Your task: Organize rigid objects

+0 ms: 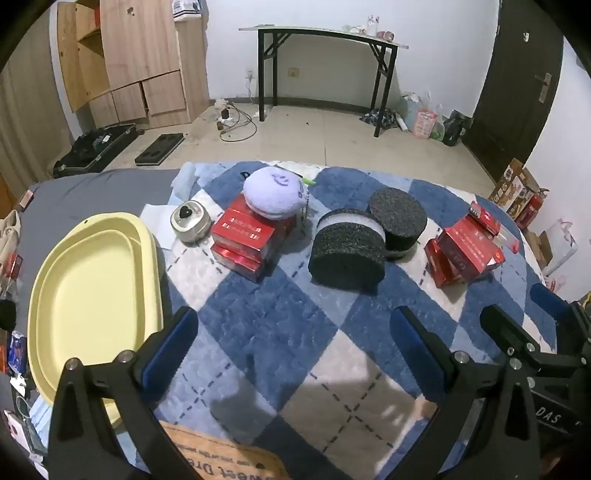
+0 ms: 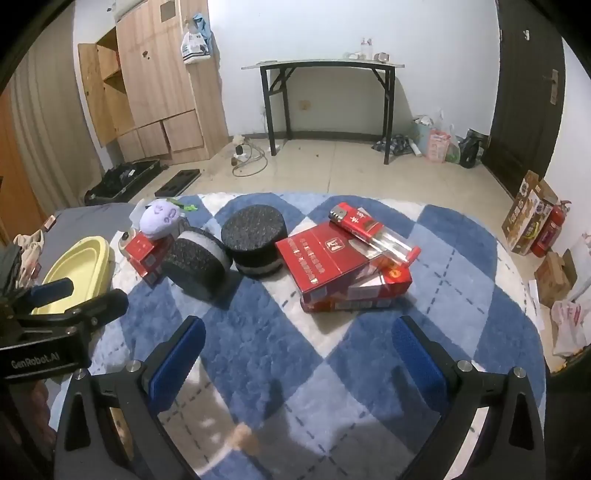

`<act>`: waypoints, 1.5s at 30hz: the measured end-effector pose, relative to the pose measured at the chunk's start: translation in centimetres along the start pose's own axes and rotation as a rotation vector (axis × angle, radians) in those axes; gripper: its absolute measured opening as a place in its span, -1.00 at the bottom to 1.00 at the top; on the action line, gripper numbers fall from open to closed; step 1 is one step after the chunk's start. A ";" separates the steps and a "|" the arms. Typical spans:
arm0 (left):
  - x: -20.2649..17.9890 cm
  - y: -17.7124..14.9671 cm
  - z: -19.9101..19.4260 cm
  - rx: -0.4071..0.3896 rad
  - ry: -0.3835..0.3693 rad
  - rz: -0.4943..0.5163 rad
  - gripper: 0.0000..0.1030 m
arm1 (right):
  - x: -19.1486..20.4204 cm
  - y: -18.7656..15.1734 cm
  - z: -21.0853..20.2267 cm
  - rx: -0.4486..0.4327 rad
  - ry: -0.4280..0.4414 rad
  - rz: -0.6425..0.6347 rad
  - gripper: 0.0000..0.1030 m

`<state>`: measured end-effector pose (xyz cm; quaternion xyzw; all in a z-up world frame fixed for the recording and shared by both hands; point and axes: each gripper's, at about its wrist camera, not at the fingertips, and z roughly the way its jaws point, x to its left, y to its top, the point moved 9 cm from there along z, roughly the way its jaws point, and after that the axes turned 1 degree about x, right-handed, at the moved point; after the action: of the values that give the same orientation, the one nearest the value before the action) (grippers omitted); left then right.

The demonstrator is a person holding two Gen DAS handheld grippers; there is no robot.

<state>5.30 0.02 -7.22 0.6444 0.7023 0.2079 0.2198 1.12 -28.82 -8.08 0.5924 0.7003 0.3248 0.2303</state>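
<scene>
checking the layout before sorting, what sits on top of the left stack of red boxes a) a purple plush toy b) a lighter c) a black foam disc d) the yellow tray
a, the purple plush toy rests on the left stack of red boxes.

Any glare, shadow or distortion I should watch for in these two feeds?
Left wrist: fisheye bends the black table; gripper shadow on the rug. Right wrist: glare on the clear-ended lighter atop the red boxes; edges vignetted.

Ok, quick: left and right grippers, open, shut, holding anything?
Left gripper: open, empty, above the rug.
Right gripper: open, empty, above the rug.
</scene>
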 end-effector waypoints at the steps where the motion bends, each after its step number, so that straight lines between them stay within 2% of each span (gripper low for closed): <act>1: -0.1 0.0 0.0 0.005 -0.008 -0.001 1.00 | -0.1 -0.1 0.0 0.004 -0.001 0.000 0.99; 7: -0.3 -0.1 0.6 0.048 -0.030 -0.029 1.00 | -0.2 0.0 0.0 -0.001 0.005 -0.004 0.99; 24: 0.0 -1.9 1.5 0.060 -0.024 -0.036 1.00 | -0.4 -0.1 0.0 -0.008 0.015 0.007 0.99; 45: 0.0 -1.6 1.0 0.047 -0.028 -0.031 1.00 | 0.1 0.1 0.3 -0.001 0.020 -0.021 0.99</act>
<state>4.63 -0.14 -8.95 0.6411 0.7138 0.1787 0.2178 1.40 -28.61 -8.24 0.5818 0.7086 0.3287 0.2267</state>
